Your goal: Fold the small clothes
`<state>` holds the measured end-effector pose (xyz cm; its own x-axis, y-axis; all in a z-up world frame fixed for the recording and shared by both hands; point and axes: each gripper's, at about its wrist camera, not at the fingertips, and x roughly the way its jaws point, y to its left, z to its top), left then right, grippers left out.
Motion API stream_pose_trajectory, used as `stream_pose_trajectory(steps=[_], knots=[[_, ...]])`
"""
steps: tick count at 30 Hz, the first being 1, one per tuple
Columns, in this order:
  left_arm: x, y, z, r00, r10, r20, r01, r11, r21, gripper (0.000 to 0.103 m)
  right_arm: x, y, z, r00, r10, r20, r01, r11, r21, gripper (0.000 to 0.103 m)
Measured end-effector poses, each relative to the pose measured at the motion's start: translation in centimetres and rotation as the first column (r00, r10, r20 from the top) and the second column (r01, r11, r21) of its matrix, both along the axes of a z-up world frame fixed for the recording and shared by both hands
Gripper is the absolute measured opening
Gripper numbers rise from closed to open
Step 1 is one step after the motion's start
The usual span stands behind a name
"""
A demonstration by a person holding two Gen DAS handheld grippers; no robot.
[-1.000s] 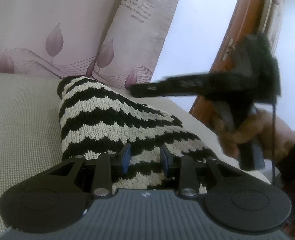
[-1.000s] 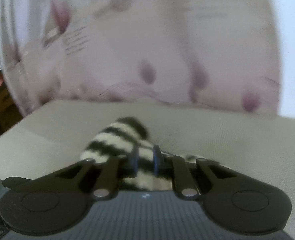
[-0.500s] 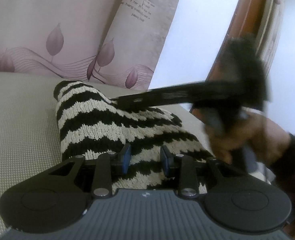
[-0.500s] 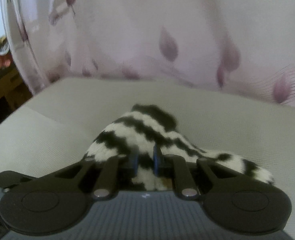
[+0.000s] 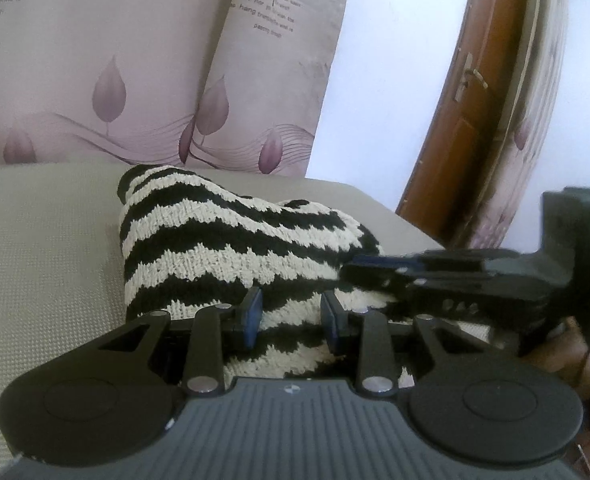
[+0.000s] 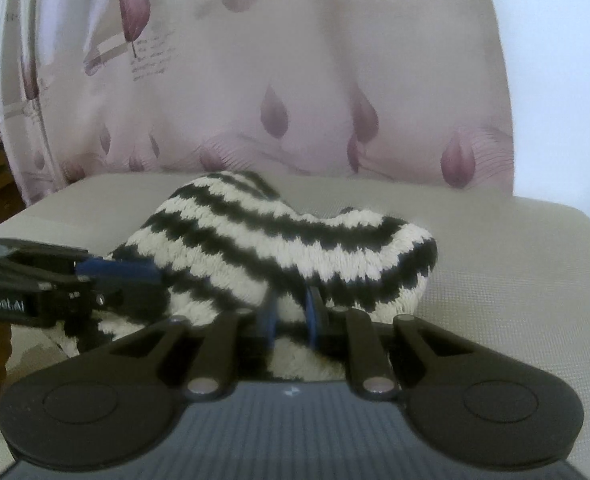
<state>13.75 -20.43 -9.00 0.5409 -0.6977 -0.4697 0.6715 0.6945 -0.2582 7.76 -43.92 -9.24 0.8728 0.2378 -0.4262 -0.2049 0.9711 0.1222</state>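
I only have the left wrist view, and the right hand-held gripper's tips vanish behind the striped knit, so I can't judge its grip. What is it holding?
Observer: In the right wrist view, the right hand-held gripper has its jaws nearly closed, pinching a fold of the striped knit garment.
Operator: Where does the garment's right end lie?
Observer: It ends in a rounded lump resting on the beige cushion, with bare cushion beyond it on the right.
Operator: How does my left hand-held gripper look from that side?
Observer: The left hand-held gripper reaches in roughly level, with its tips at the garment's left edge.
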Motion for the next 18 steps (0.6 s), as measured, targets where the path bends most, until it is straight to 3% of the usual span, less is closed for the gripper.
stream_pose_trajectory(steps=[4,10,18], knots=[[-0.1,-0.1,0.0,1.000,0.009,-0.001,-0.009,1.000,0.008,0.035,-2.5,0.9,0.9,0.998,-0.013,0.062,0.014,1.000,-0.020,0.015],[-0.3,-0.5,-0.1,1.000,0.013,0.018,-0.014,0.999,0.029,0.035,-5.6,1.5,-1.1,0.999,-0.034,0.042,0.039,0.991,-0.127,0.015],[-0.3,-0.8,0.0,0.999,0.018,0.042,-0.021,0.998,0.063,0.036,-5.8,0.9,-2.3,0.997,-0.066,0.041,0.070,0.992,-0.102,0.015]])
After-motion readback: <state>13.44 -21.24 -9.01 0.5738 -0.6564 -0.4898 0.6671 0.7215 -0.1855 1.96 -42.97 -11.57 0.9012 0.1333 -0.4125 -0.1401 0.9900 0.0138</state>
